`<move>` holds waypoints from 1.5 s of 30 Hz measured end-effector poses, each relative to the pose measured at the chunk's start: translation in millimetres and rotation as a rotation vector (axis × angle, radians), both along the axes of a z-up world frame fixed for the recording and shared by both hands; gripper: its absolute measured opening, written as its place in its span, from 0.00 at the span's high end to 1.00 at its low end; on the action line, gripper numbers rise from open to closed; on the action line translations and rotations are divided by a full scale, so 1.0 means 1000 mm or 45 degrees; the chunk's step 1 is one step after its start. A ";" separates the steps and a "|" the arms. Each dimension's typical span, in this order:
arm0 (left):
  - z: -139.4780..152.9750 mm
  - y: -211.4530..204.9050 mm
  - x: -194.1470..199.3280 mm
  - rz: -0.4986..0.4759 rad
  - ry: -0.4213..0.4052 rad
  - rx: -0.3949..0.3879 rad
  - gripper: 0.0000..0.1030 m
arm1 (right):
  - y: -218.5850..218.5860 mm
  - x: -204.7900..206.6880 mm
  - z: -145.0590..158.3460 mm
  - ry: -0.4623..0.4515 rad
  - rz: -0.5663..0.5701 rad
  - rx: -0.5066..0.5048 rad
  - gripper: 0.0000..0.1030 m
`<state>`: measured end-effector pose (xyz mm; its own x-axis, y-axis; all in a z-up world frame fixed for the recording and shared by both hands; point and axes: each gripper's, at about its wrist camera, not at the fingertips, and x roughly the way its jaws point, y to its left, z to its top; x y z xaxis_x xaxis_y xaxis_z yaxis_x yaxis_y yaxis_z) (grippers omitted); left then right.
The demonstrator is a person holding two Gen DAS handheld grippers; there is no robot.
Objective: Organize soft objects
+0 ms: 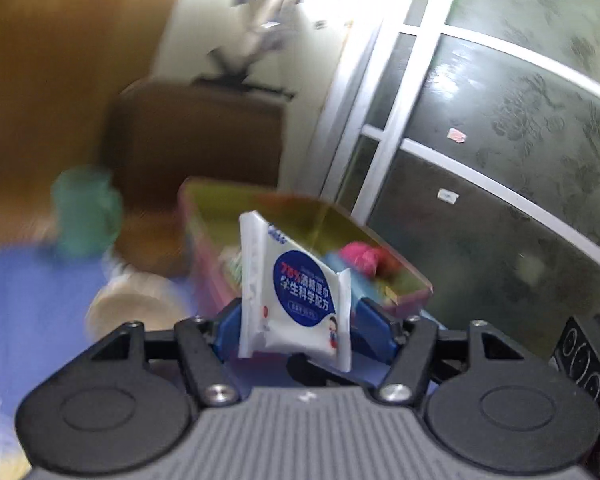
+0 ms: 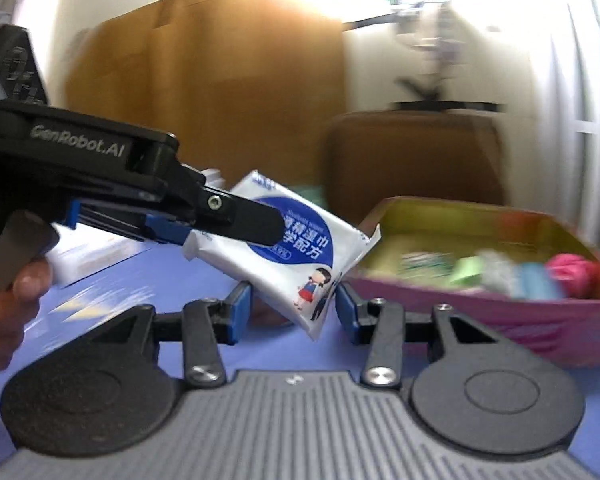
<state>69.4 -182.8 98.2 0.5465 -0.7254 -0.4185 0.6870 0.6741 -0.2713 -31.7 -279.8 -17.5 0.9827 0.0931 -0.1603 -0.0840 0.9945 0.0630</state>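
My left gripper (image 1: 296,320) pinches the wipes pack (image 1: 292,292) just short of the box (image 2: 500,312); my right gripper (image 2: 294,308) stands open, empty. Soft, slippery: I'd grip mid-body.

Wipes packet (image 1: 296,292) between left claw (image 1: 300,320) pads

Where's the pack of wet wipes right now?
The wet wipes pack is off the blue tabletop, held by the left tool, just left of the pink box.
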 end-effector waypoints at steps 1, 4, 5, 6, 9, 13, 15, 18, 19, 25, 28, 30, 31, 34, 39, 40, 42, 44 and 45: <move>0.003 -0.015 0.006 0.024 -0.040 0.018 0.20 | -0.012 0.007 0.004 -0.011 -0.048 0.011 0.53; 0.001 -0.036 0.015 0.165 -0.092 0.080 0.19 | -0.037 0.048 0.010 -0.018 -0.209 -0.042 0.35; -0.003 -0.034 0.015 0.192 -0.066 0.080 0.19 | -0.044 0.064 0.007 0.006 -0.266 -0.067 0.27; -0.006 -0.027 0.013 0.185 -0.045 0.054 0.19 | -0.054 0.073 0.004 0.031 -0.336 -0.084 0.30; -0.019 0.003 -0.003 0.172 -0.066 0.053 0.17 | -0.073 0.065 -0.007 0.019 -0.337 0.024 0.34; -0.034 0.040 -0.025 0.205 -0.092 0.133 0.17 | -0.069 0.033 -0.022 -0.050 -0.353 0.050 0.36; -0.039 0.054 -0.034 0.217 -0.089 0.151 0.17 | -0.057 0.018 -0.026 -0.090 -0.358 0.015 0.36; -0.046 0.077 -0.045 0.259 -0.079 0.147 0.17 | -0.042 -0.001 -0.026 -0.150 -0.327 0.009 0.36; -0.048 0.082 -0.047 0.275 -0.073 0.145 0.17 | -0.036 -0.007 -0.025 -0.174 -0.318 -0.003 0.36; -0.062 0.115 -0.050 0.413 -0.033 0.185 0.17 | -0.002 -0.026 -0.009 -0.312 -0.285 -0.135 0.36; -0.066 0.130 -0.051 0.480 -0.034 0.207 0.16 | 0.016 -0.039 0.002 -0.409 -0.320 -0.218 0.36; -0.068 0.140 -0.051 0.527 -0.038 0.231 0.16 | 0.019 -0.049 0.013 -0.467 -0.283 -0.181 0.36; -0.070 0.144 -0.051 0.550 -0.039 0.242 0.16 | 0.018 -0.054 0.018 -0.482 -0.248 -0.133 0.36; -0.074 0.158 -0.048 0.614 -0.030 0.257 0.16 | 0.008 -0.063 0.035 -0.490 -0.055 0.102 0.35; -0.084 0.176 -0.033 0.703 0.028 0.263 0.12 | 0.005 -0.039 0.032 -0.213 0.333 0.441 0.35; -0.087 0.177 -0.032 0.727 0.029 0.282 0.10 | 0.008 -0.028 0.025 -0.122 0.379 0.501 0.35; -0.092 0.179 -0.029 0.769 0.060 0.308 0.09 | 0.017 -0.009 0.008 0.044 0.386 0.544 0.35; -0.093 0.184 -0.025 0.788 0.098 0.284 0.08 | 0.028 0.006 -0.007 0.180 0.348 0.505 0.35; -0.094 0.185 -0.024 0.804 0.110 0.282 0.08 | 0.031 0.011 -0.012 0.217 0.331 0.480 0.35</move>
